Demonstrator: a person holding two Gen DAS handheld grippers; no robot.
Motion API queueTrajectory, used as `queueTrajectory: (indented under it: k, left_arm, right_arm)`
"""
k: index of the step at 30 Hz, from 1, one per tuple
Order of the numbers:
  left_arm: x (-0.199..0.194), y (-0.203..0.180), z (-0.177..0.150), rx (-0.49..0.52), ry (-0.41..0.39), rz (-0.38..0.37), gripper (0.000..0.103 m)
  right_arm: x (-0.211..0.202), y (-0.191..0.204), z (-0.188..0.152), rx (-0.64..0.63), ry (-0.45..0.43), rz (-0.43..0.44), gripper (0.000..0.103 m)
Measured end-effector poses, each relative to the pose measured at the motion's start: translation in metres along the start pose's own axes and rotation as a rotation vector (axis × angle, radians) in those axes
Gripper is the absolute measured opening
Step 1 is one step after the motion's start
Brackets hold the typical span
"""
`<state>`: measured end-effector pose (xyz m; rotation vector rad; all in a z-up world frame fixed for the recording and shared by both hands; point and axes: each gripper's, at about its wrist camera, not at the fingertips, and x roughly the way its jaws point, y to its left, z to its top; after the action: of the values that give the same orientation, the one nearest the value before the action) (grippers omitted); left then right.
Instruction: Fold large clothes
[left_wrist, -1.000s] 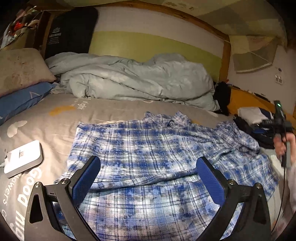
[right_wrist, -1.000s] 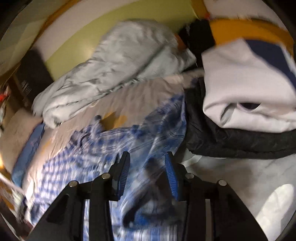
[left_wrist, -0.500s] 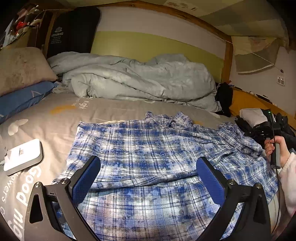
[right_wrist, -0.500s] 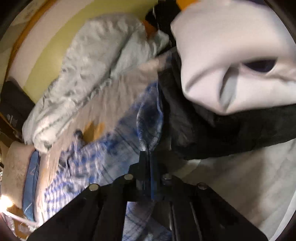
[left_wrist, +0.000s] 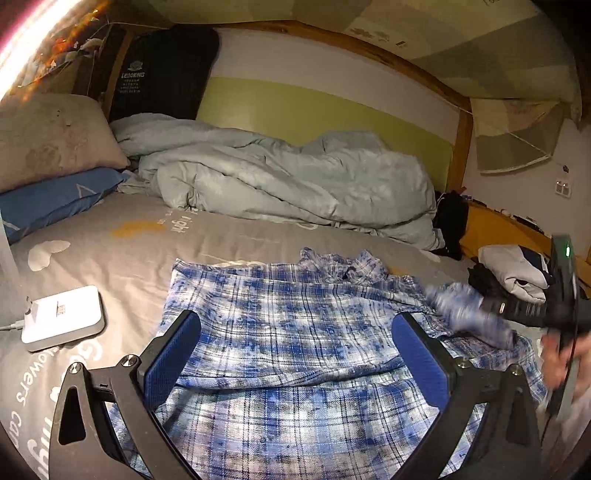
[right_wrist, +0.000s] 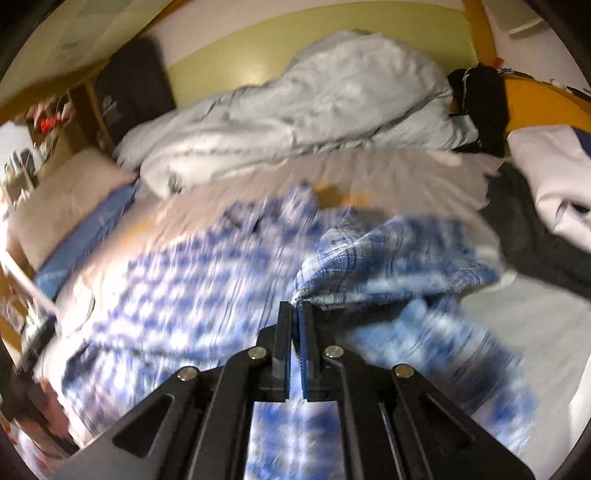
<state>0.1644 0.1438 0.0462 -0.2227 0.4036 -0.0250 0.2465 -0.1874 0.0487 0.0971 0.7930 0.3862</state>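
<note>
With my right gripper (right_wrist: 296, 308) pinched on a sleeve edge of the blue plaid shirt (left_wrist: 295, 332) spread on the bed (left_wrist: 147, 236) and my left gripper (left_wrist: 295, 354) wide open above it, the thin pinch may slip mid-swing, dropping the fold crooked.

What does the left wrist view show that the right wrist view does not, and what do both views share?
Only the left wrist view shows the white box on the sheet and the open left gripper over the plaid shirt. Only the right wrist view shows the right gripper shut on a lifted shirt edge. Both show the shirt, the grey duvet and the folded white garment.
</note>
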Motion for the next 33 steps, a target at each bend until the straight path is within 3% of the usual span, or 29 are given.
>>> queueTrajectory:
  k: [3, 5, 7, 12, 14, 17, 23, 26, 29, 30, 31, 33]
  left_arm:
    - [-0.003, 0.000, 0.001, 0.005, -0.007, -0.006, 0.103]
    - [-0.006, 0.000, 0.001, 0.014, -0.012, -0.005, 0.103]
    - [-0.007, -0.001, 0.001, 0.019, -0.014, -0.005, 0.103]
    - [-0.004, 0.000, 0.000, -0.010, 0.011, -0.021, 0.103]
    - [-0.002, 0.000, -0.002, -0.010, 0.020, -0.019, 0.103]
    - [0.000, -0.002, -0.003, -0.001, 0.026, -0.017, 0.103]
    - [0.009, -0.005, -0.009, 0.031, 0.045, -0.008, 0.103]
    - [0.016, -0.004, -0.012, 0.021, 0.081, -0.030, 0.103]
    - [0.023, 0.001, -0.015, -0.005, 0.102, -0.024, 0.103]
    - [0.026, 0.000, -0.015, 0.017, 0.112, 0.007, 0.103]
    - [0.028, -0.002, -0.016, 0.041, 0.116, 0.029, 0.103]
    - [0.027, -0.004, -0.016, 0.064, 0.106, 0.043, 0.103]
  right_arm:
    - [0.009, 0.001, -0.015, 0.000, 0.031, -0.030, 0.005]
    - [0.001, -0.008, -0.019, 0.028, 0.027, -0.027, 0.014]
    - [-0.015, -0.022, -0.015, 0.087, -0.011, -0.028, 0.041]
    - [-0.043, -0.057, 0.013, 0.167, -0.092, -0.106, 0.043]
    - [-0.039, -0.079, 0.025, 0.237, -0.085, -0.188, 0.043]
    - [-0.025, -0.120, 0.032, 0.388, -0.062, -0.230, 0.043]
    - [0.025, -0.170, 0.020, 0.604, 0.072, -0.192, 0.043]
    - [0.033, -0.178, 0.018, 0.664, 0.047, -0.231, 0.043]
    - [0.046, -0.182, 0.021, 0.682, 0.057, -0.199, 0.043]
    - [0.050, -0.183, 0.023, 0.685, 0.046, -0.179, 0.038]
    - [0.051, -0.184, 0.025, 0.680, 0.025, -0.158, 0.023]
    - [0.052, -0.179, 0.028, 0.639, 0.021, -0.145, 0.007]
